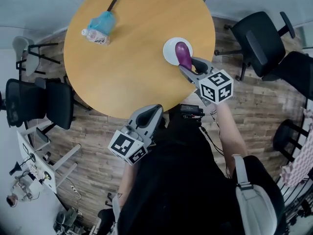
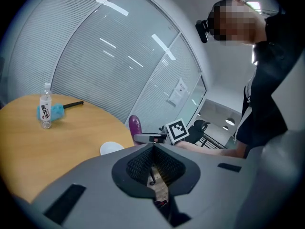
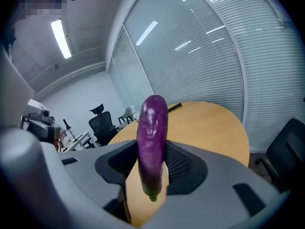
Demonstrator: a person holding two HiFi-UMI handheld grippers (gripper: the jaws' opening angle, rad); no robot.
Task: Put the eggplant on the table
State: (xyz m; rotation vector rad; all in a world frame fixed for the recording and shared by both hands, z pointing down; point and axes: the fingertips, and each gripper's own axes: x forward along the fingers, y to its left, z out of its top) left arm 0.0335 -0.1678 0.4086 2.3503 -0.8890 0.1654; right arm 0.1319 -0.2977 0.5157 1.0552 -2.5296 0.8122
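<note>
A purple eggplant (image 1: 184,55) stands nearly upright between the jaws of my right gripper (image 1: 188,66), which is shut on its lower half. It hangs over or just beside a small white plate (image 1: 171,50) near the right edge of the round wooden table (image 1: 132,72). The right gripper view shows the eggplant (image 3: 152,137) pinched between the pads, stem end down, in the right gripper (image 3: 152,173). My left gripper (image 1: 153,113) sits at the table's near edge, shut and empty. The left gripper (image 2: 153,151) looks across the table at the eggplant (image 2: 135,125) and plate (image 2: 111,148).
A water bottle (image 1: 96,36) lies beside a blue duster (image 1: 102,21) with a black handle at the table's far left. Black office chairs stand to the right (image 1: 257,38) and left (image 1: 41,102). A white desk with clutter (image 1: 34,165) is at lower left.
</note>
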